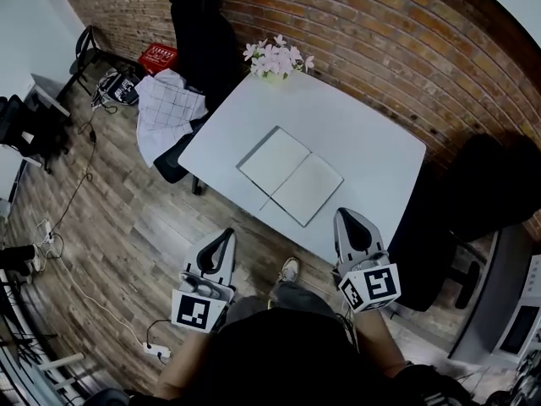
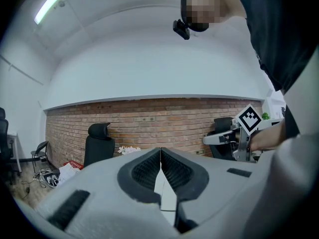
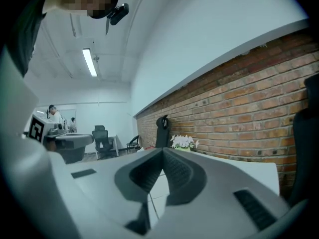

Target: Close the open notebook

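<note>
Diagonally, the notebook (image 1: pixel 291 176) lay open, long axis running upper-left to lower-right; left gripper (image 1: pixel 225 237) and right gripper (image 1: pixel 347 218) were closed, empty.

From the head we look steeply down on the white rectangular desk (image 1: pixel 363 142) from off its near long edge; the red brick wall (image 1: pixel 380 57) runs along its far edge. The camera on the left gripper (image 1: pixel 225 235) sits low and level, short of that near edge, facing the wall squarely. The one on the right gripper (image 1: pixel 347 216) looks slantwise toward the desk's far left corner. All three views share the pink-and-white flower bunch (image 1: pixel 277 57) and the black high-backed office chair (image 1: pixel 203 32) there.
</note>
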